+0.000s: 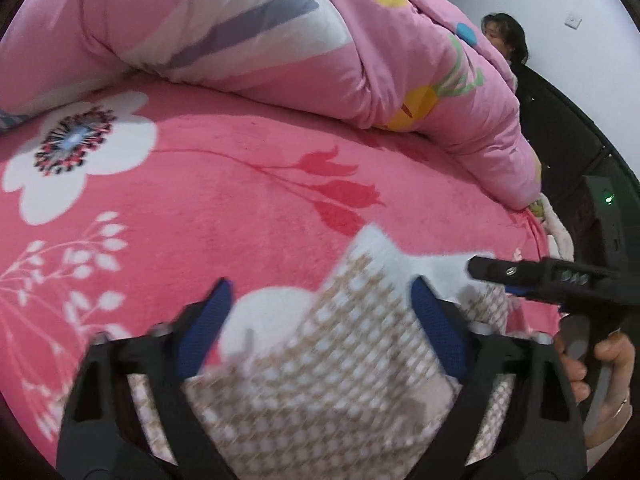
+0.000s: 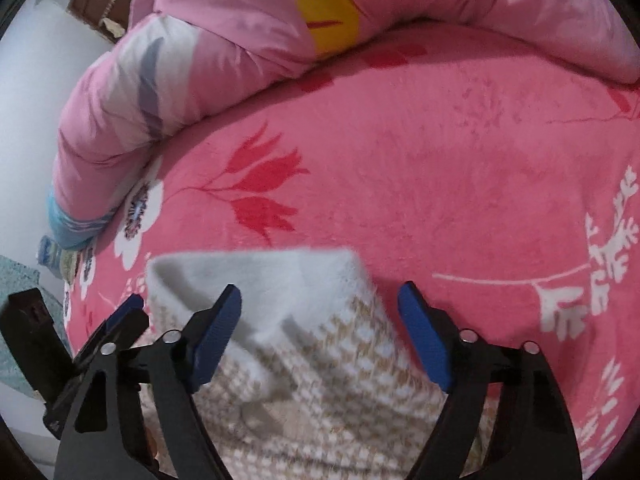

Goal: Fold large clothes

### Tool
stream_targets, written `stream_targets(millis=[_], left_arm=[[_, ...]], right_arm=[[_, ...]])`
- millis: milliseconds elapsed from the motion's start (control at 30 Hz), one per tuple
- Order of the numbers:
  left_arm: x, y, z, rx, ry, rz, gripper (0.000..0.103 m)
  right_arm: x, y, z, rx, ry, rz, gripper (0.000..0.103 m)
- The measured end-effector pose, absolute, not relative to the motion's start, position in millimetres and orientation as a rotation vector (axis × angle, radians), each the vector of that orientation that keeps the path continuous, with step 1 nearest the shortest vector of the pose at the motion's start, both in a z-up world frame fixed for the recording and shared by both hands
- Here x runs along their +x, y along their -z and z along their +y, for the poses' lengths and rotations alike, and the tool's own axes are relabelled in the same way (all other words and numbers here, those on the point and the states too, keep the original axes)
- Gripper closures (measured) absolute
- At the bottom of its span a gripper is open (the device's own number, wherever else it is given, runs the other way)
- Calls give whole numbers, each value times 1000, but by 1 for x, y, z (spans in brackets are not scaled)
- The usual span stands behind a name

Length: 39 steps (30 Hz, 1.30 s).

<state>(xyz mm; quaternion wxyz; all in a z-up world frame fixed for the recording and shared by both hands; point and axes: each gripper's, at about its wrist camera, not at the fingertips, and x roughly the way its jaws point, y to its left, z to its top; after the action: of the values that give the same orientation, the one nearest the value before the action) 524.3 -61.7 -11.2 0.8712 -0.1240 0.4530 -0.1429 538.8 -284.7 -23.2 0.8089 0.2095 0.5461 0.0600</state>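
Observation:
A beige-and-white checked garment (image 1: 340, 360) with a white fleecy inside lies on the pink flowered bed blanket (image 1: 200, 200). In the left wrist view its turned-over corner sits between the blue pads of my left gripper (image 1: 320, 282). The jaws stand wide and do not press the cloth. My right gripper (image 1: 492, 280) comes in from the right edge over the same garment, held by a hand (image 1: 600, 364). In the right wrist view, the garment (image 2: 320, 380) shows its white fleece fold between the pads of my right gripper (image 2: 320, 288), which is open too.
A bulky pink quilt (image 1: 280, 60) is rolled along the far side of the bed (image 2: 200, 60). A person with dark hair (image 1: 504, 36) is behind it at the right. Dark furniture with a green light (image 1: 608, 199) stands beside the bed. A brown door (image 2: 100, 0) is at far left.

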Motion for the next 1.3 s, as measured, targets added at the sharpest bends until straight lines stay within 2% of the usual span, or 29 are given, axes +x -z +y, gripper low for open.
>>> stream_targets(millis=[33, 67, 100, 133, 167, 233, 300, 333, 633, 767, 867, 933, 1033, 1167, 1300], left_arm=[[528, 16, -66, -251, 298, 966, 37], [530, 19, -68, -250, 305, 975, 46], [531, 22, -70, -254, 316, 982, 55], [531, 23, -72, -258, 327, 985, 59], [530, 24, -74, -261, 341, 985, 70], [527, 21, -77, -240, 340, 971, 74], [522, 16, -79, -222, 355, 959, 84], [520, 14, -78, -218, 359, 953, 85], [448, -27, -74, -114, 433, 862, 89], [415, -27, -75, -64, 443, 853, 89], [397, -20, -77, -11, 427, 843, 89], [391, -15, -77, -1, 426, 847, 89], [386, -6, -79, 14, 425, 853, 89], [383, 0, -82, 25, 420, 855, 89], [379, 4, -81, 23, 417, 865, 89]], right_arm=[[541, 26, -285, 442, -122, 1173, 43], [542, 29, -285, 434, -117, 1180, 48], [541, 31, -285, 426, -110, 1183, 57], [541, 32, -288, 422, -110, 1182, 64], [539, 31, -288, 414, -111, 1176, 69], [536, 28, -290, 398, -122, 1165, 80], [528, 21, -291, 386, -148, 1142, 85], [525, 19, -291, 380, -156, 1133, 86], [453, -23, -273, 182, -259, 999, 87], [418, -21, -267, 82, -284, 983, 87], [395, -21, -267, 32, -305, 988, 81], [379, -34, -272, 55, -349, 950, 72], [366, -68, -284, 148, -442, 813, 63], [395, -81, -285, 259, -438, 803, 63], [445, -55, -276, 371, -396, 888, 65]])
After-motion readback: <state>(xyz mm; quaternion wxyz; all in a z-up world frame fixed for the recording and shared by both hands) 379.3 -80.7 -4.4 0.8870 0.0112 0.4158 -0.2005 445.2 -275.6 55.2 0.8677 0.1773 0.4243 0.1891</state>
